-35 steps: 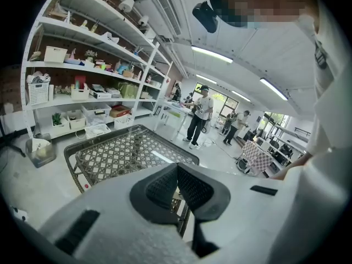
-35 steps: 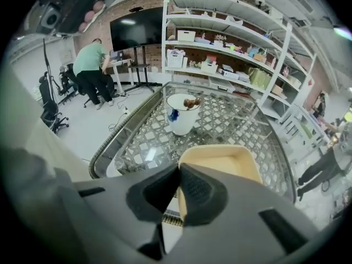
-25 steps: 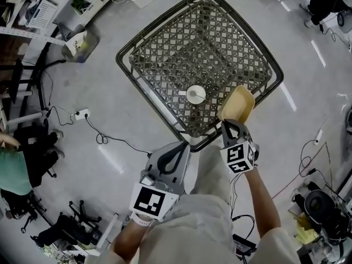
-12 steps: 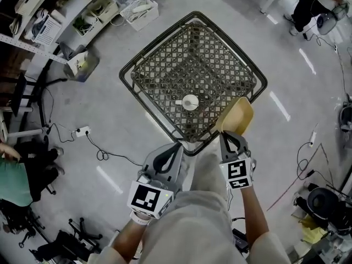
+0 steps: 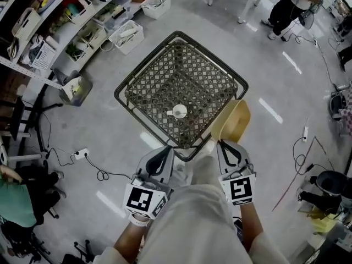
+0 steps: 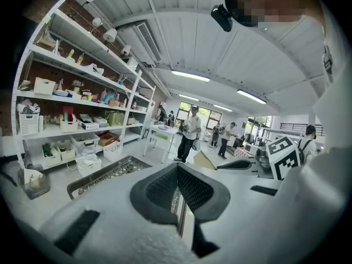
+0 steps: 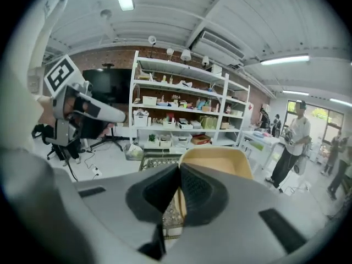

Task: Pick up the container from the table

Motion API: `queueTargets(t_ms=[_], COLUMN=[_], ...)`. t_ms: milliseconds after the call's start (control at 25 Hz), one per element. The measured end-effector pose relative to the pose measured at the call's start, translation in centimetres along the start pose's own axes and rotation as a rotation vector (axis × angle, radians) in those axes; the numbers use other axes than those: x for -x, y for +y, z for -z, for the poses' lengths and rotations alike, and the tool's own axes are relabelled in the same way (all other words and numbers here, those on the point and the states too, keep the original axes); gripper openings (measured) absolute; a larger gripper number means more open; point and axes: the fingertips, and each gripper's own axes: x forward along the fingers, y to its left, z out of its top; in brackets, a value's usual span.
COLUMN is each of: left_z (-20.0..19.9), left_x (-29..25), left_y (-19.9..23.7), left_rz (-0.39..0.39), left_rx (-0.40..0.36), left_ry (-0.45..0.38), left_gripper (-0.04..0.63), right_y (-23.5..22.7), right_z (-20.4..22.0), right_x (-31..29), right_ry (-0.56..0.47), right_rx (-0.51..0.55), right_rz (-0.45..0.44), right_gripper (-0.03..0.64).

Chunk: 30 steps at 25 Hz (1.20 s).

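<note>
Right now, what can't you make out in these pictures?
White round object on the table: too small in the head view to identify.
Container: near rim hidden behind the fingers of the right gripper, in the right gripper view.
Shelf items: too small in the left gripper view.
Table legs: hidden under the tabletop in the head view.

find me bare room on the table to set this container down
The lattice table is bare across its far half, from the small white round dish out to the far rim, and also toward its left corner. It is tighter at the near right edge, where the tan container, held in the right tool, hangs over the rim.
</note>
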Motion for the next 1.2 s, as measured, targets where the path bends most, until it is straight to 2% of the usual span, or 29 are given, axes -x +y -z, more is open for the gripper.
queueTargets(t_ms=[280, 560, 880, 1200], left_z=[-2.6, -4.0, -5.2, -5.5], left_x=[1.1, 1.2, 0.7, 1.1], left_y=[-1.0, -2.6, -3.8, -3.4], left_rz=[0.016, 0.059, 0.085, 0.080], left_rx=[-0.033, -0.046, -0.075, -0.080], left_ry=[-0.067, -0.108, -0.129, -0.122], left_gripper=[0.023, 0.023, 0.023, 0.023], right_y=[-0.4, -1.3, -2.7, -3.0], right_z=[-6.1, -9.1, -7.8, -6.0], right_x=[4.6, 8.2, 10.7, 10.4], right_ry=[-0.164, -0.303, -0.331, -0.292], right_rx=[0.014, -0.060, -0.115, -0.082], right_rz=[0.056, 0.120, 0.185, 0.205], right_gripper=[0.023, 0.024, 0.025, 0.025])
